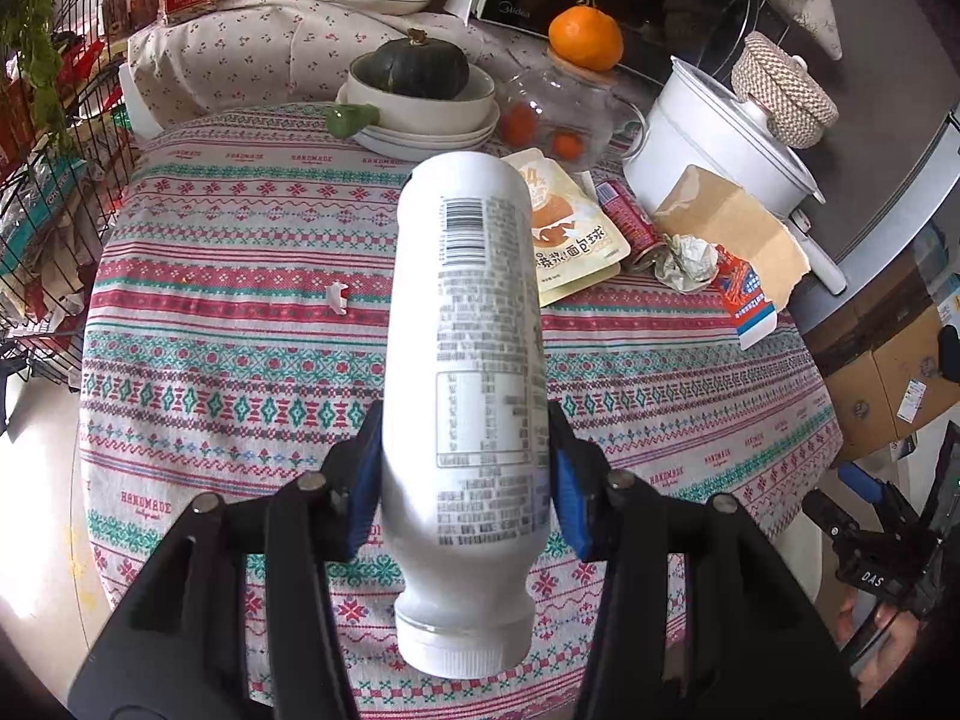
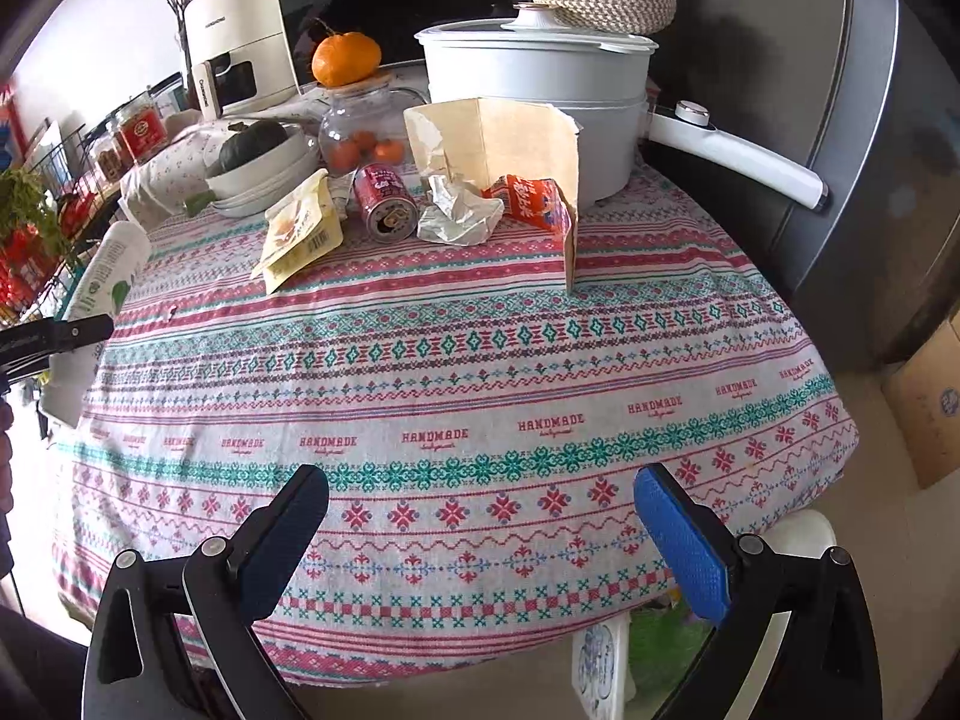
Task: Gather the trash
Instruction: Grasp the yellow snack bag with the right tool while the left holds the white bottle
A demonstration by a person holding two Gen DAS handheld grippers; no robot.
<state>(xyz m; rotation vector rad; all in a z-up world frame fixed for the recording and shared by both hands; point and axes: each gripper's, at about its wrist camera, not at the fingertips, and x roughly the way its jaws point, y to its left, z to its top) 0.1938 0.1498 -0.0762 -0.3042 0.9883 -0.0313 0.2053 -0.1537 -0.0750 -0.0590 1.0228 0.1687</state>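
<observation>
The left gripper [image 1: 465,468] clamps one white plastic bottle [image 1: 468,372], cap toward the camera, above the patterned tablecloth [image 1: 240,360]. The right gripper [image 2: 480,534] hangs with jaws spread wide over the tabletop's near edge. Five trash pieces cluster at the far edge: one snack pouch [image 2: 300,234], one red can [image 2: 387,201], one crumpled paper [image 2: 459,213], one torn red wrapper [image 2: 534,198], one cardboard piece [image 2: 510,138]. Only the left wrist view shows a small white scrap [image 1: 338,297].

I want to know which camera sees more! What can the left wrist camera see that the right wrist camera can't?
Only the left wrist view shows the barcode on the white bottle and the left gripper shut on it.

Only the right wrist view shows the open right gripper with nothing between its fingers.

Both show the red can, crumpled paper, snack pouch and torn cardboard.
</observation>
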